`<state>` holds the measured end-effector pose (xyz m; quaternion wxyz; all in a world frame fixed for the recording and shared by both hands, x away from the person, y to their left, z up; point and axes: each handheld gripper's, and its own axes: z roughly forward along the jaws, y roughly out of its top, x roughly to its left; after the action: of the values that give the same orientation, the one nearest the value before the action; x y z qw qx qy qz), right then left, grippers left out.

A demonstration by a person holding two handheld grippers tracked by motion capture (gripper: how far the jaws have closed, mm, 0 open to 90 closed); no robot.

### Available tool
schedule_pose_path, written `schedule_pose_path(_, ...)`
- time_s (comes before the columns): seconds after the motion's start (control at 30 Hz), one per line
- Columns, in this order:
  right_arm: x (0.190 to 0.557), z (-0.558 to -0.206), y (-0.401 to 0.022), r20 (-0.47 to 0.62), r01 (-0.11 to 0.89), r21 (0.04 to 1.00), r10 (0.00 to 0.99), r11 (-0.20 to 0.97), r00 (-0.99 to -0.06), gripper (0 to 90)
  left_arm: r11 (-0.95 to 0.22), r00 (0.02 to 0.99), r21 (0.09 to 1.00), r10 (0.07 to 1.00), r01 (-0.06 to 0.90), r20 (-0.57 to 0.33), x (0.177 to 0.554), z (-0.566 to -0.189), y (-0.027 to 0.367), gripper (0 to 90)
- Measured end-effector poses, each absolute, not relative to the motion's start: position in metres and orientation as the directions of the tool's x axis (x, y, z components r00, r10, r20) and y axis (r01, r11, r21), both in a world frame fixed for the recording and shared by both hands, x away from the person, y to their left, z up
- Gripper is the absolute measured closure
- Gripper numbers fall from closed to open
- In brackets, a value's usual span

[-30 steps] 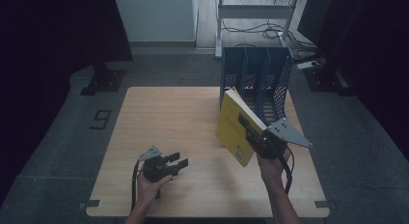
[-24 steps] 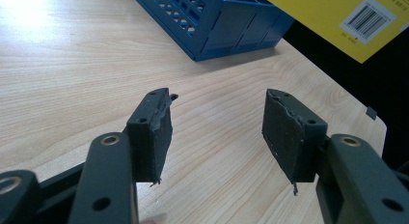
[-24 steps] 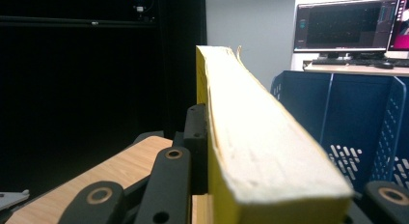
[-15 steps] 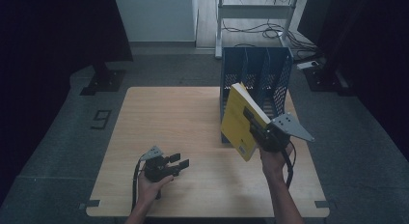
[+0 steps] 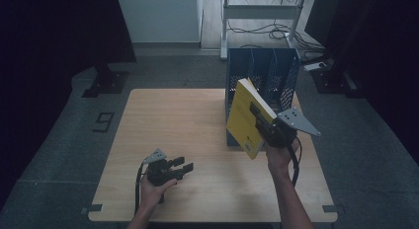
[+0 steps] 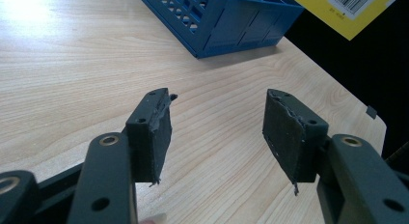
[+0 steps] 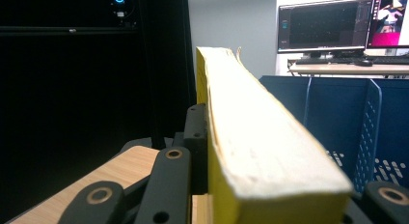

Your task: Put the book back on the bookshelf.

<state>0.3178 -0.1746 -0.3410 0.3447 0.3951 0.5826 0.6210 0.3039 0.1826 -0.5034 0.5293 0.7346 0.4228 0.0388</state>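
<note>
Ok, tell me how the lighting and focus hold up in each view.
High view: dim, surroundings nearly black, wooden table evenly lit. Left gripper view: glare washes out the tabletop's top-left corner; the blue perforated plastic file rack casts a soft shadow. Right gripper view: the thick yellow book blurs close to the lens; monitors behind glow.

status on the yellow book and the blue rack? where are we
Done: the yellow book is off the table, clamped in the right gripper. In hand: it hangs tilted in front of the blue rack, not yet in a slot. Left: likely slotting it in, if that is the aim. The left gripper rests open on the table.
</note>
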Motion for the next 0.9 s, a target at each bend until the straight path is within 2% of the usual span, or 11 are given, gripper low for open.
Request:
schedule_pose_path(0.5,0.332,-0.339,-0.168,0.063,0.037,0.998,0.899,-0.052,-0.432,74.6,-0.091,0.640,0.805,0.662,0.586,-0.391,0.305,-0.504,0.183,43.3)
schedule_pose_path(0.9,0.347,-0.337,-0.165,0.085,0.047,0.996,0.906,-0.072,-0.414,74.6,-0.090,0.639,0.803,0.660,0.589,-0.395,0.306,-0.504,0.185,43.4)
